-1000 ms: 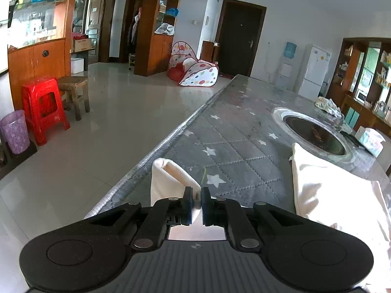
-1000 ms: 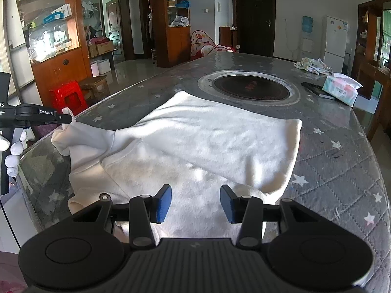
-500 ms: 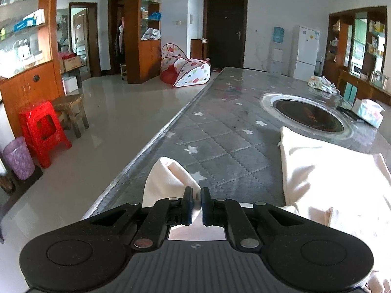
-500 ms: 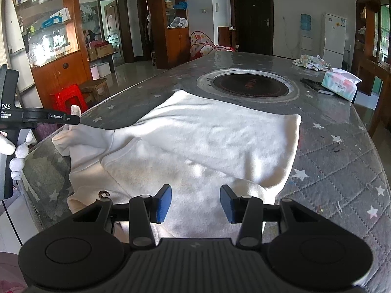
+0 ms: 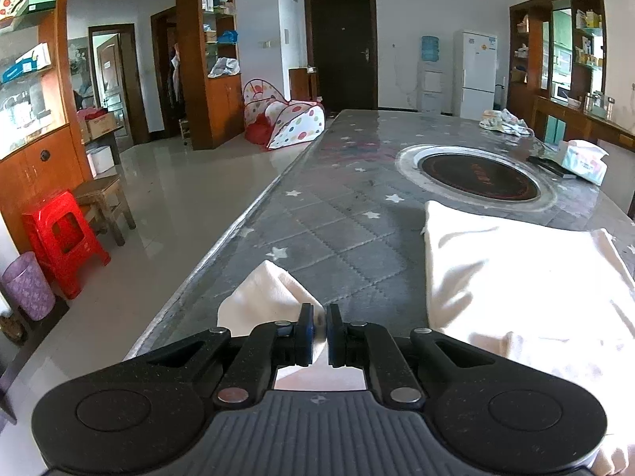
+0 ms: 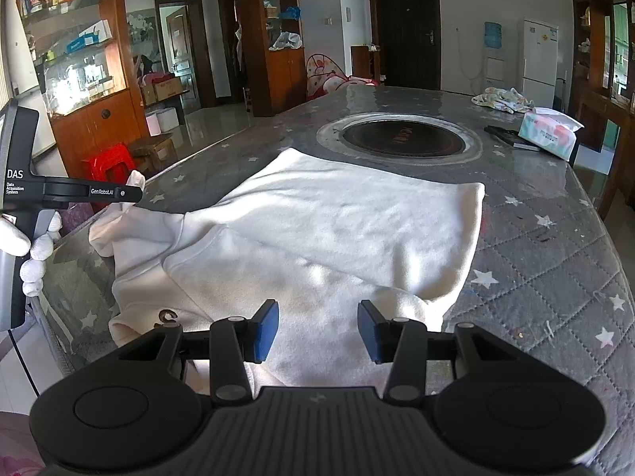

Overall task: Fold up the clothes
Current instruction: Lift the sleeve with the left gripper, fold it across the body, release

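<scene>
A cream white garment point(image 6: 329, 230) lies spread on the grey star-patterned table point(image 6: 547, 261); it also shows in the left wrist view point(image 5: 516, 277). My left gripper point(image 5: 316, 331) is shut on the garment's sleeve end point(image 5: 266, 297) and holds it lifted near the table's left edge. The left gripper also shows in the right wrist view point(image 6: 131, 192), with the sleeve point(image 6: 137, 180) pinched in it. My right gripper point(image 6: 317, 331) is open and empty, just above the garment's near edge.
A round inset cooktop point(image 6: 401, 141) lies beyond the garment. A tissue pack point(image 6: 549, 133), a dark flat object point(image 6: 510, 137) and a crumpled cloth point(image 6: 502, 99) sit at the far right. A red stool point(image 5: 63, 238) and purple bin point(image 5: 27, 287) stand on the floor at left.
The left gripper has turned to the right with the sleeve still in it, so more of the garment shows. The right gripper has stayed open and almost still.
</scene>
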Demonstrator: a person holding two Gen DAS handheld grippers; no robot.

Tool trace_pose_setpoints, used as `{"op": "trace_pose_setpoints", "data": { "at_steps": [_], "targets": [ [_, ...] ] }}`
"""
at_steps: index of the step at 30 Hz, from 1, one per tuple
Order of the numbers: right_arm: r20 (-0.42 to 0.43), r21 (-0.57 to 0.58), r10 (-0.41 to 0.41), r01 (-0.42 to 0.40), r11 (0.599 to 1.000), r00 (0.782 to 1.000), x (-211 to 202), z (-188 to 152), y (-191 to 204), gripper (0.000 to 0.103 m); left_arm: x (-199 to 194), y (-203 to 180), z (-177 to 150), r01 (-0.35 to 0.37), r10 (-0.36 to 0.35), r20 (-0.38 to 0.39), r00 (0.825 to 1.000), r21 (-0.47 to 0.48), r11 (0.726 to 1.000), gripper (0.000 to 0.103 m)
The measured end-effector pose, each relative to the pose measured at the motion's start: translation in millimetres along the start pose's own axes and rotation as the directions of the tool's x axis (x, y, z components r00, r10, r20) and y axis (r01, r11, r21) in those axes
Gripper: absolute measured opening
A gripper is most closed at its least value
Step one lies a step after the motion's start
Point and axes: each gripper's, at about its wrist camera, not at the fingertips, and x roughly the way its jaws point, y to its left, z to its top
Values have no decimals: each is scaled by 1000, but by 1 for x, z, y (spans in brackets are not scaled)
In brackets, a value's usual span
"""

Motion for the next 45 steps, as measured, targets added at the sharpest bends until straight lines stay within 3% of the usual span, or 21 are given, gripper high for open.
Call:
{"op": "trace_pose_setpoints", "data": {
  "at_steps": [23, 45],
  "targets": [
    [48, 36, -2, 0, 999, 999, -13, -7, -12, 44, -23, -53, 16, 115, -118, 31, 993, 95, 989, 6],
    [77, 51, -14, 10, 999, 997, -24, -10, -19, 44, -38, -102, 16, 249, -256, 16, 966, 179, 952, 6]
  ]
}}
